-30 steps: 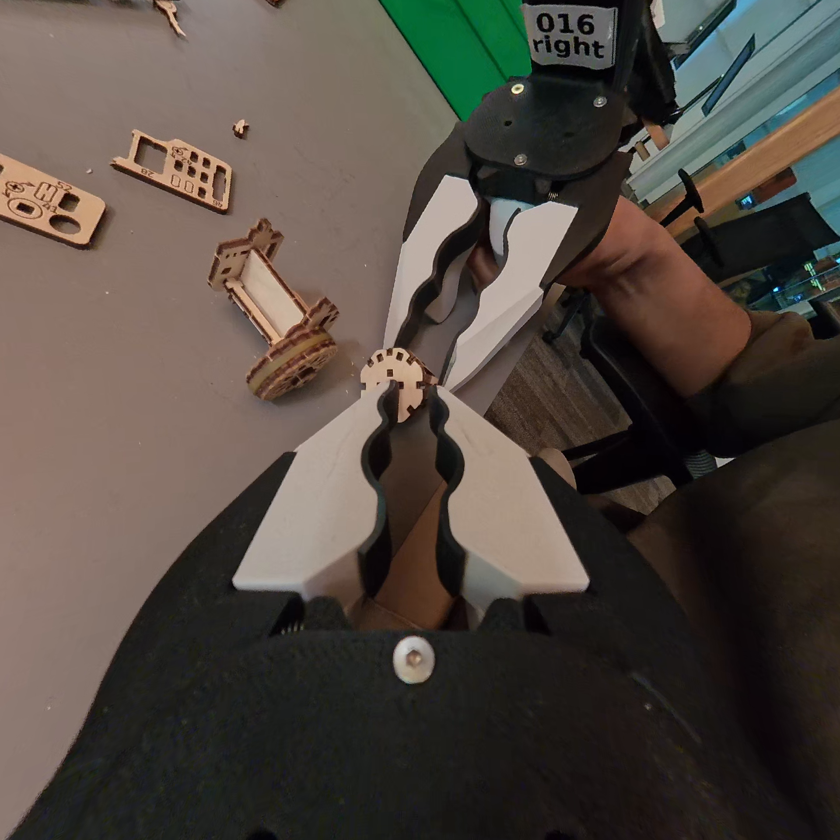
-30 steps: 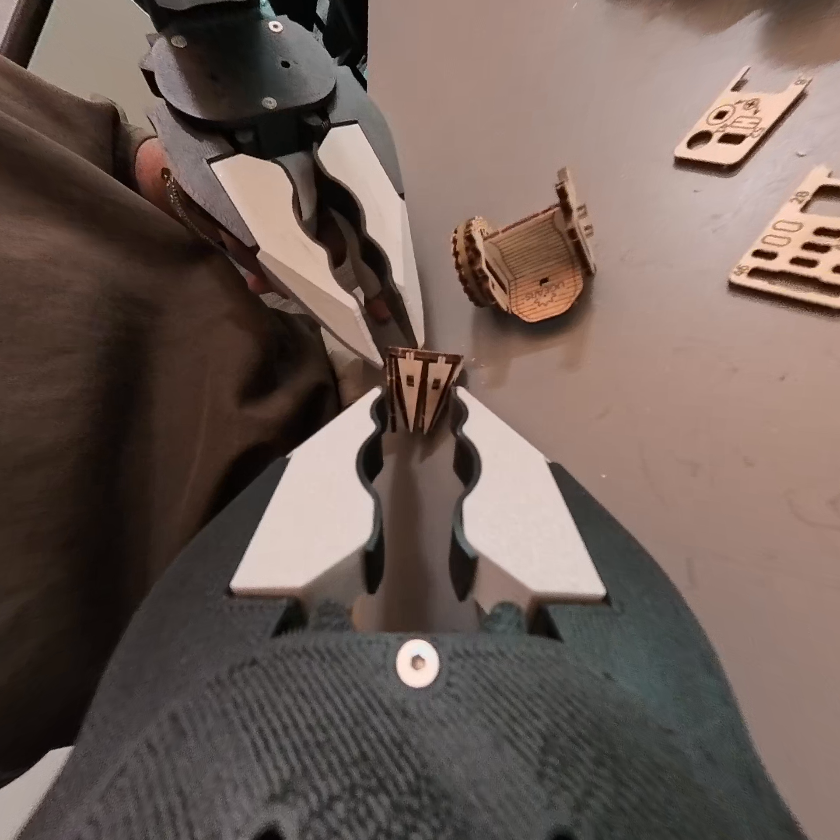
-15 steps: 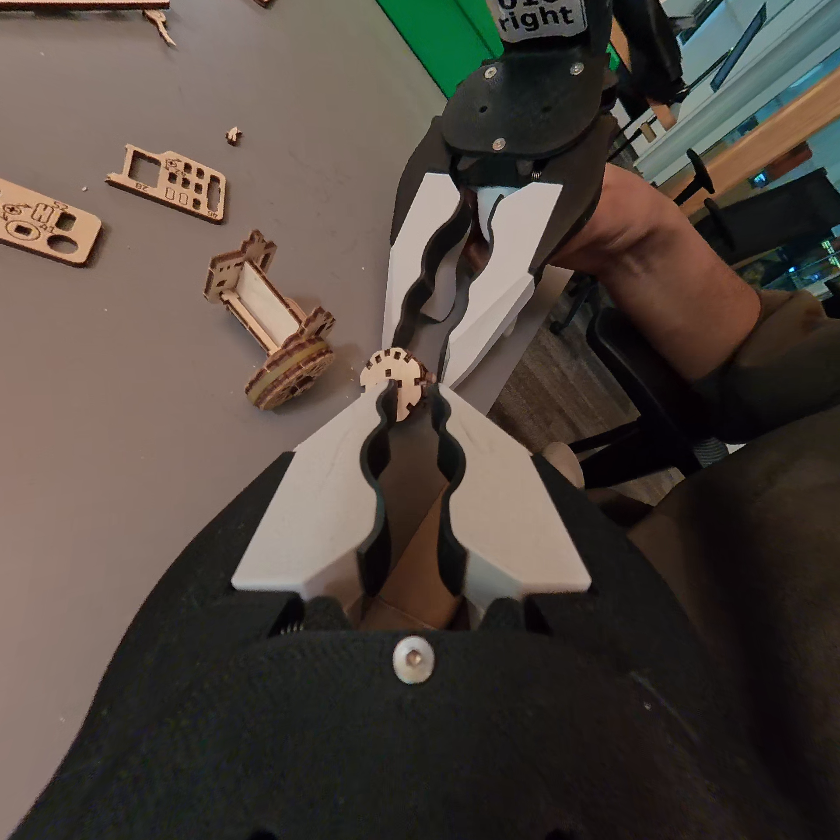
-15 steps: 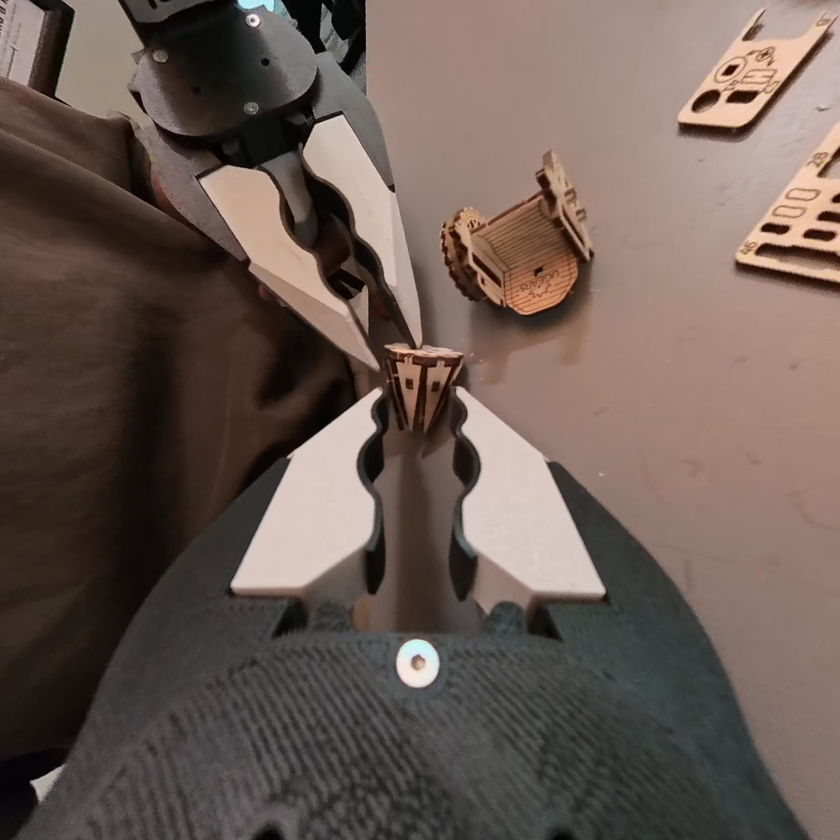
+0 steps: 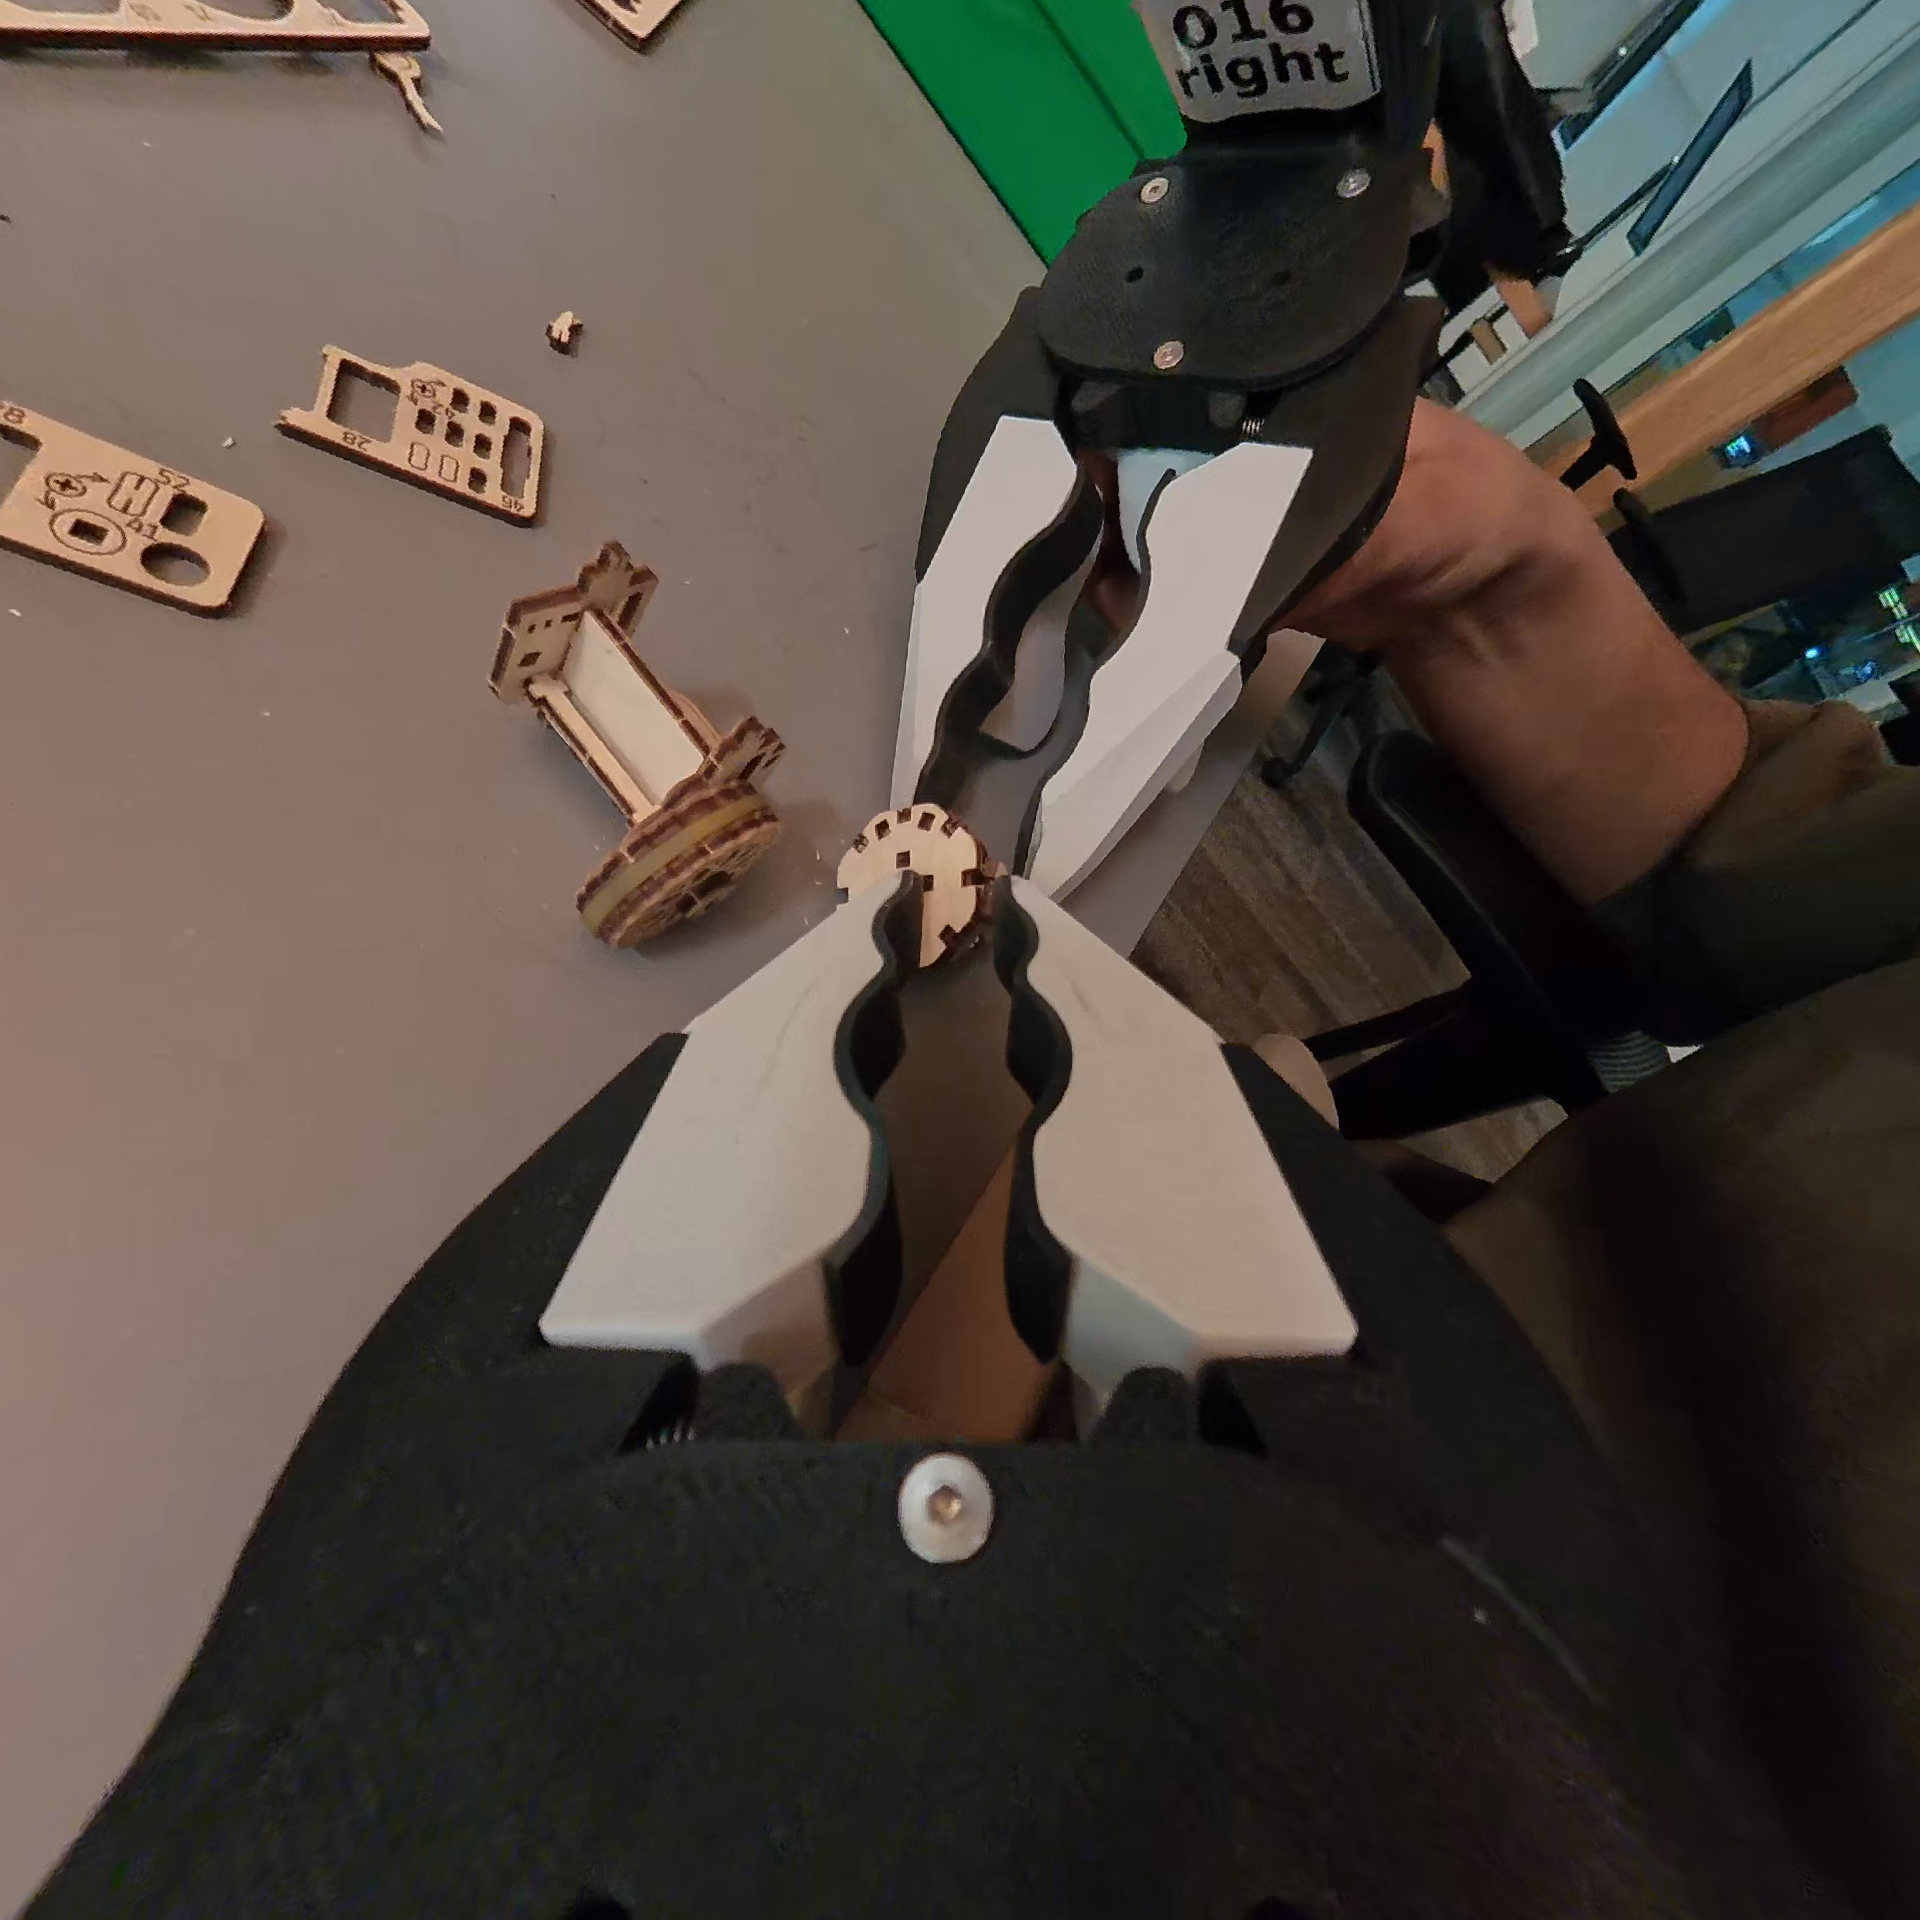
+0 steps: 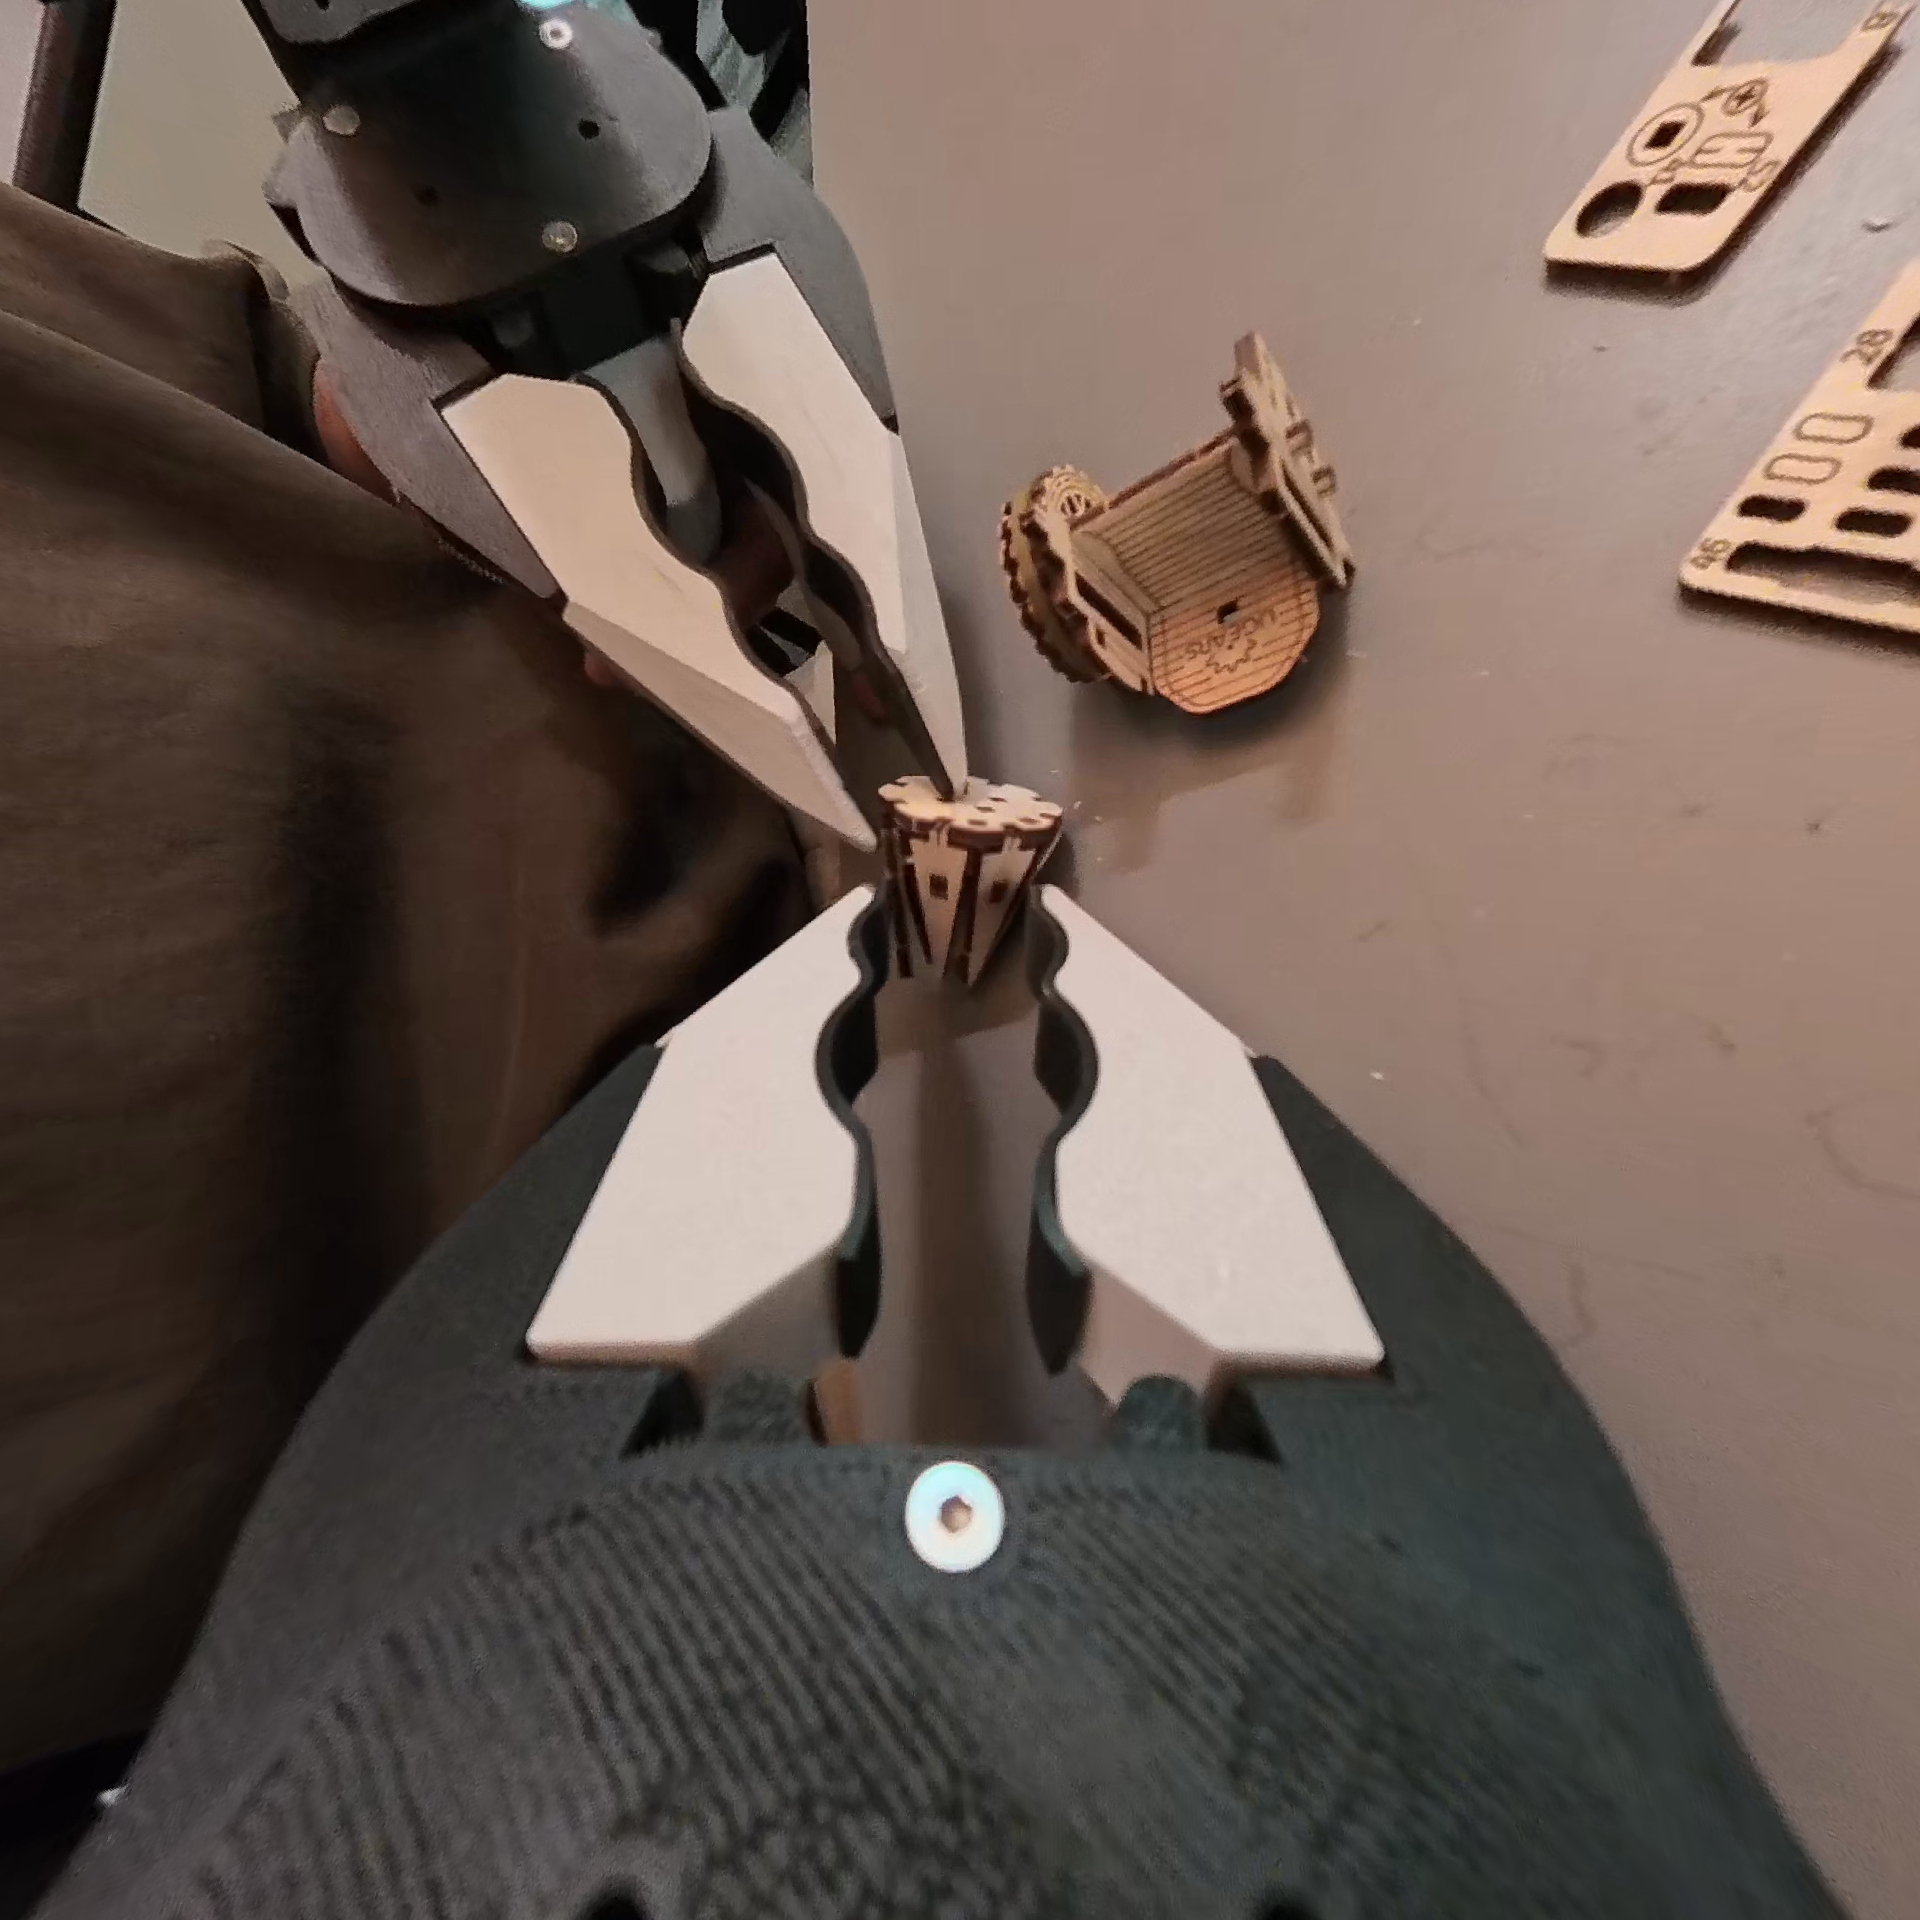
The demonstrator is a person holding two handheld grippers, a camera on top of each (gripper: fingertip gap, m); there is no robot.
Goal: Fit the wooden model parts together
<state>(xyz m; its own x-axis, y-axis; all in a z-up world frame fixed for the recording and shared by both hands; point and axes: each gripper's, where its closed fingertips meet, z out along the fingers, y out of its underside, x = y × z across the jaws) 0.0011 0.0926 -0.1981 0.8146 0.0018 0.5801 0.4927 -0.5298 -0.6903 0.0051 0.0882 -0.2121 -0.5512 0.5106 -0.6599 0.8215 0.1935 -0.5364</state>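
Note:
A small cone-shaped wooden part [image 6: 961,894] with a round notched disc [image 5: 914,883] at its wide end is held in the air at the table's near edge. My right gripper [image 6: 961,914] is shut on its ribbed body. My left gripper [image 5: 945,899] is shut on the disc end. In the right wrist view the left gripper [image 6: 904,821] comes in from the upper left, with its tips on the disc's rim. In the left wrist view the right gripper [image 5: 971,831] comes down from above behind the disc. I cannot tell whether disc and cone are separate pieces.
A half-built wooden model with a gear-like base [image 5: 644,748] lies on the grey table [image 5: 260,1039]; it also shows in the right wrist view [image 6: 1174,582]. Flat cut-out wooden sheets [image 5: 416,436] [image 5: 114,520] [image 6: 1714,135] lie beyond. A person's forearm [image 5: 1507,644] and brown clothing [image 6: 260,727] are close. The tips of both grippers are at nearly the same place.
Both grippers kept hold of the part. It has tilted, so the right wrist view now shows the disc face. The left gripper's tips have closed in onto the disc's rim.

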